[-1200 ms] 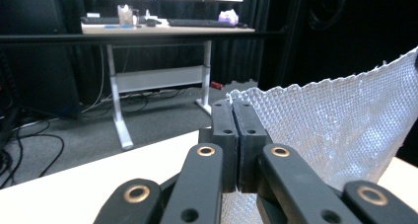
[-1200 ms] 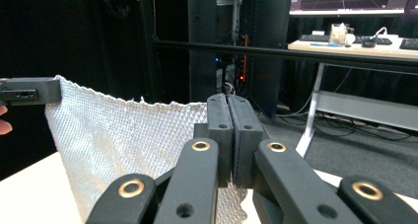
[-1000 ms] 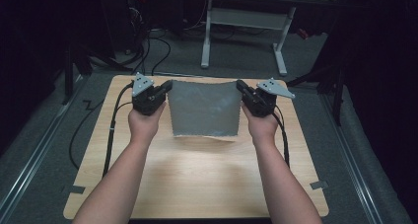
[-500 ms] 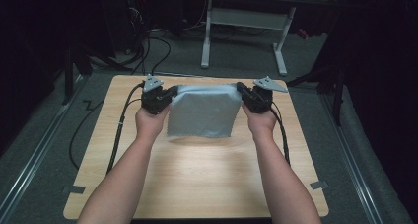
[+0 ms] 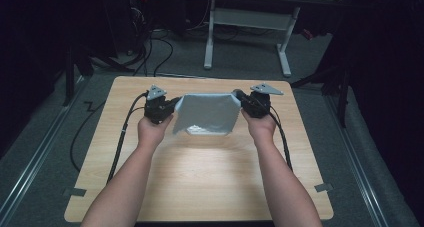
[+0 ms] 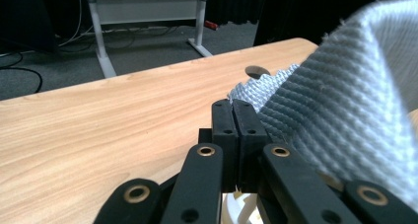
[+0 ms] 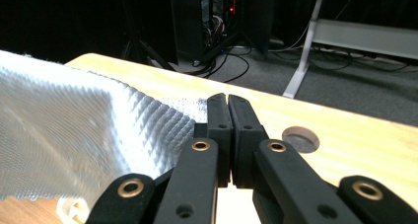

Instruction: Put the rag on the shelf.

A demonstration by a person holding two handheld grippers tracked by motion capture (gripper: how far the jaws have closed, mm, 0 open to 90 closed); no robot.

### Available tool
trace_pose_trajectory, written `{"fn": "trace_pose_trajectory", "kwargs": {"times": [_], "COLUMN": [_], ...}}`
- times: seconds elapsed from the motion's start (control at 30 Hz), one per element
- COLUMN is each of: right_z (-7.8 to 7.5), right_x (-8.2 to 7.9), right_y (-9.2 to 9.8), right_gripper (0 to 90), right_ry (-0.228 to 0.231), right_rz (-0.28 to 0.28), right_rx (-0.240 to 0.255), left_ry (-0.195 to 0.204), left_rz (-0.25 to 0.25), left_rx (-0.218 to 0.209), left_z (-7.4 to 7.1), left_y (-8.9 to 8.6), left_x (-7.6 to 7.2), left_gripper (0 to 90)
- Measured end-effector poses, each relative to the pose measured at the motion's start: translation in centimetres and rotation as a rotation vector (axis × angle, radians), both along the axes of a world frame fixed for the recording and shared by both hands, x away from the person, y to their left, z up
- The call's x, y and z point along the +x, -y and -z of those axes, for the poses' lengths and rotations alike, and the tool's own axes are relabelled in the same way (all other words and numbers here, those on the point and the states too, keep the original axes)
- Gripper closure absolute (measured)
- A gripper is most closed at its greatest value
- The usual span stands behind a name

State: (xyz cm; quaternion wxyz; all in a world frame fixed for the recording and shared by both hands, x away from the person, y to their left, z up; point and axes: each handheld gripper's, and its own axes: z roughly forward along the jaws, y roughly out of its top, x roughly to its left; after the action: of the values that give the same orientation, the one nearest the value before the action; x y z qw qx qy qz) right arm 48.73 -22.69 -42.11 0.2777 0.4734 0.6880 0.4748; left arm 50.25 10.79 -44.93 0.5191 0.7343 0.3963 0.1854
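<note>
A grey-blue woven cloth [image 5: 207, 114] hangs stretched between my two grippers above the wooden table [image 5: 200, 187], its lower edge sagging toward the tabletop. My left gripper [image 5: 175, 104] is shut on the cloth's left upper corner, and my right gripper [image 5: 239, 96] is shut on the right upper corner. In the left gripper view the jaws [image 6: 232, 105] are pressed together, with the cloth [image 6: 335, 115] spreading to their right. In the right gripper view the jaws [image 7: 227, 100] are closed too, and the cloth [image 7: 74, 120] spreads to their left.
A round cable hole [image 7: 300, 137] sits in the tabletop near the right gripper. Beyond the table's far edge stands a white desk frame [image 5: 250, 19], with cables [image 5: 160, 52] on the grey floor. Small tape pieces [image 5: 324, 187] mark the table's near corners.
Both grippers have moved inward and a little toward the person. The cloth, flat on the table one second ago, is now lifted by its far corners and hangs between them.
</note>
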Motion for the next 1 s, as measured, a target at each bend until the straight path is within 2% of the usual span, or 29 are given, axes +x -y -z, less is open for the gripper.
{"fn": "trace_pose_trajectory", "kwargs": {"times": [0.13,0.27,0.57,0.7,0.93,1.0], "right_z": [0.9,1.6,4.1,4.7,5.5,5.6], "right_x": [-0.1,-0.3,-0.7,-0.8,-1.0,-1.1], "right_y": [-0.1,0.0,0.5,0.5,0.9,1.0], "right_gripper": [89.4,89.4,89.3,89.2,88.8,84.9], "right_ry": [-0.021,-0.022,-0.080,-0.084,-0.098,-0.103], "right_rz": [-0.003,-0.006,0.003,0.001,0.021,0.023], "right_rx": [-0.001,0.002,0.003,-0.005,0.015,0.010], "left_ry": [-0.018,-0.055,-0.085,-0.094,-0.104,-0.102], "left_rz": [0.005,0.014,0.026,0.023,0.031,0.026], "left_rx": [-0.003,-0.003,-0.005,-0.014,-0.027,-0.023], "left_z": [0.8,2.0,3.7,4.0,4.1,4.0], "left_y": [-0.1,-0.3,0.0,0.0,0.2,0.1], "left_x": [-0.1,-0.2,-0.5,-0.5,-0.6,-0.7], "left_gripper": [89.6,89.6,89.3,89.0,88.1,83.2]}}
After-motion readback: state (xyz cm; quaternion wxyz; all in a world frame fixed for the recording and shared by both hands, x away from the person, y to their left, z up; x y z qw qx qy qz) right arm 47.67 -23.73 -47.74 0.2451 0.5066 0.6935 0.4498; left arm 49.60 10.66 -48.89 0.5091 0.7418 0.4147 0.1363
